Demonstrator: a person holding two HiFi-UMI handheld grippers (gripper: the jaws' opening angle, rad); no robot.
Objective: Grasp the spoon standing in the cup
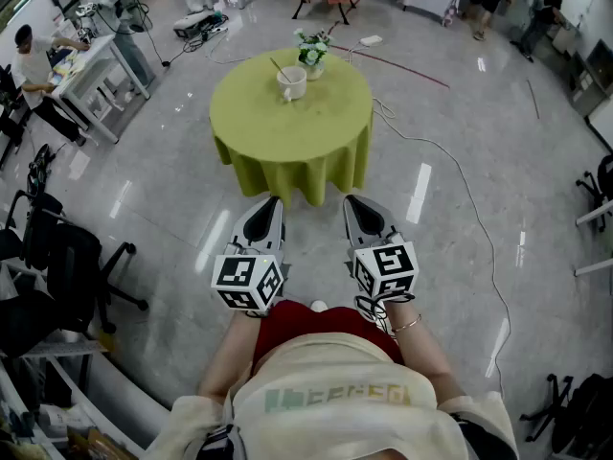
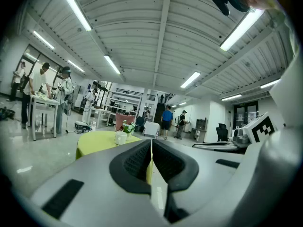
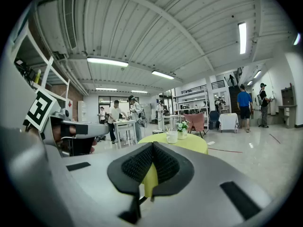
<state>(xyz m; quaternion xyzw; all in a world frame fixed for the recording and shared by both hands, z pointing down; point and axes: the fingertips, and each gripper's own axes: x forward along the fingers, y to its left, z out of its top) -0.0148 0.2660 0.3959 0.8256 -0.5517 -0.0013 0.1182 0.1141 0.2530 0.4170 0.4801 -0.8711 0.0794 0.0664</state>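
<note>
The thin, brownish-handled spoon [image 1: 278,67] stands slanted in a white, mug-shaped cup [image 1: 292,84], its handle leaning up and out over the rim toward the left of the head view; the bowl end is hidden inside the cup. It looks light, stiff and slender, and probably smooth enough to slip or pivot against the rim. The best hold is likely the bare stretch of handle just above the rim, pinched across its narrow width and lifted along its own slant so the cup, which looks breakable, is not tipped. The cup sits near the far side of a round bench [image 1: 287,137] draped in a yellow-green cloth, just beside a small vase of white flowers [image 1: 312,54]. Well apart from it, over the glossy grey floor [image 1: 431,190], the left hand-held gripper [image 1: 274,201] and right hand-held gripper [image 1: 350,200] point toward the bench, each with its jaws closed together and nothing between them.
</note>
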